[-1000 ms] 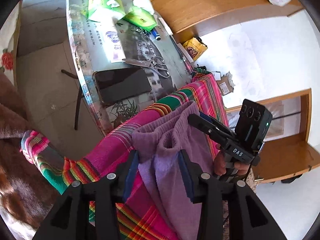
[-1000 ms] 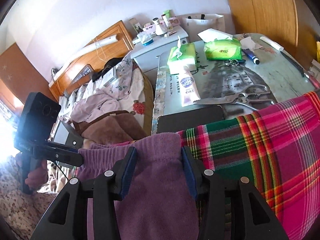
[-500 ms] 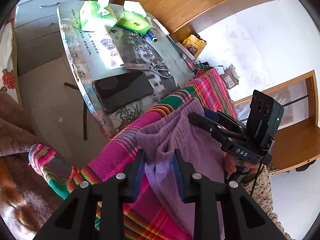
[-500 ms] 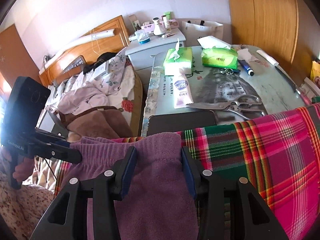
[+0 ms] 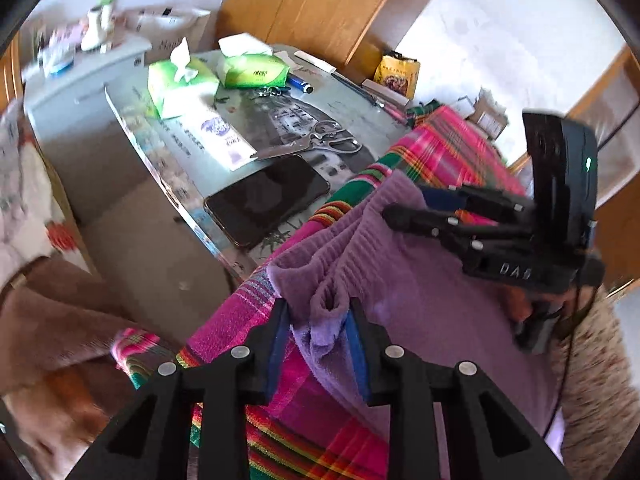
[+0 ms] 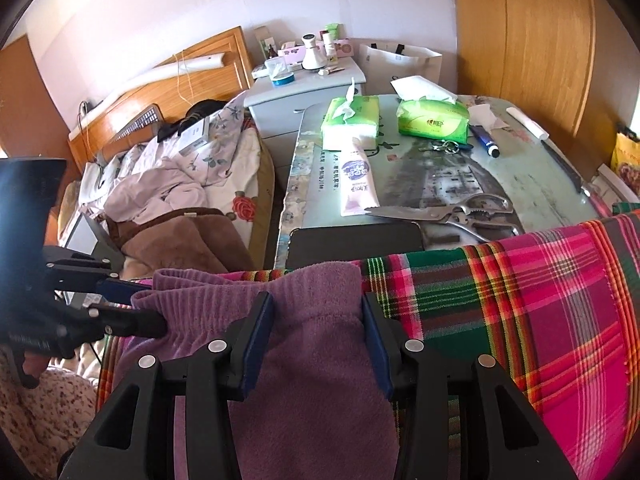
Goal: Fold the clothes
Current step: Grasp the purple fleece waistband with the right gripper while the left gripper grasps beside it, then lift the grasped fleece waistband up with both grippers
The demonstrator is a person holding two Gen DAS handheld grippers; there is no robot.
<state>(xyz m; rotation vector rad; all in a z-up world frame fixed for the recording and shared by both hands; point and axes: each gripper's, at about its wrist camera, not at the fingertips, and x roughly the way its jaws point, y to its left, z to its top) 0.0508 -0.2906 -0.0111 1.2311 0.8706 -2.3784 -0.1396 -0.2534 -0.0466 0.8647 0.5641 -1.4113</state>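
Observation:
A purple knit garment (image 5: 412,280) with a ribbed band lies over a pink, green and red plaid cloth (image 5: 440,152). My left gripper (image 5: 318,316) is shut on a bunched fold of its ribbed edge. My right gripper (image 6: 318,312) is closed around the other corner of the garment (image 6: 316,360), with the cloth filling the gap between its fingers. Each gripper shows in the other's view: the right one (image 5: 404,214) at the garment's far edge, the left one (image 6: 136,312) at the left.
A glass-topped table (image 6: 532,184) just beyond the plaid cloth holds a black phone (image 6: 354,242), scissors (image 6: 460,212), a tube, two green tissue packs (image 6: 432,120), keys and a pen. A bed (image 6: 168,184) with heaped bedding lies left, a wardrobe (image 6: 520,32) behind.
My left gripper's jaws have closed tighter on the ribbed fold, and the left view has swung up and right. The right gripper has kept its hold and lifted slightly.

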